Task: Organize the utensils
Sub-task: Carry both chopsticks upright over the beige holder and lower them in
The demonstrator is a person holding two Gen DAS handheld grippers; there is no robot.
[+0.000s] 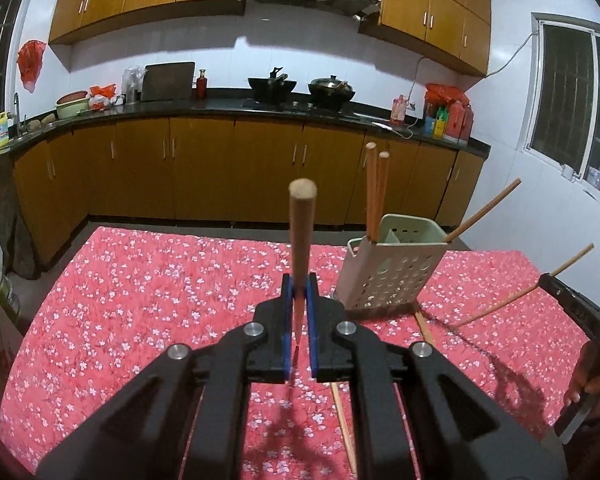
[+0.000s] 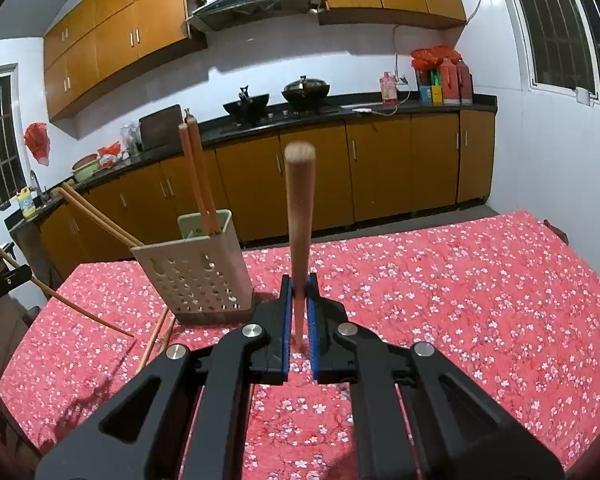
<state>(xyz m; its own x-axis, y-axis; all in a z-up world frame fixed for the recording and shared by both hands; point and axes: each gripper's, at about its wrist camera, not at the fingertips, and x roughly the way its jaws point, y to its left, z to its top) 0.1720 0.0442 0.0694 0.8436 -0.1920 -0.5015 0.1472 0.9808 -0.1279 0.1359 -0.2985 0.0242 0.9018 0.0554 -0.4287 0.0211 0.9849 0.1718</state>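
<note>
In the left wrist view my left gripper (image 1: pixel 299 292) is shut on a wooden chopstick (image 1: pixel 302 232) that stands upright between the blue pads, above the red floral tablecloth (image 1: pixel 140 300). To its right stands the pale perforated utensil holder (image 1: pixel 388 272), with two chopsticks (image 1: pixel 374 192) upright in it and one leaning chopstick (image 1: pixel 484 212). In the right wrist view my right gripper (image 2: pixel 299 292) is shut on another upright chopstick (image 2: pixel 299 240); the holder (image 2: pixel 196 272) is to its left. Each gripper shows at the edge of the other's view, the right gripper (image 1: pixel 550 282) and the left gripper (image 2: pixel 4 280).
Loose chopsticks (image 1: pixel 344 420) lie on the cloth in front of the holder, also seen as loose chopsticks (image 2: pixel 156 340). A hand (image 1: pixel 592 380) is at the right edge. Behind the table runs a kitchen counter (image 1: pixel 220 108) with woks, bottles and a sink.
</note>
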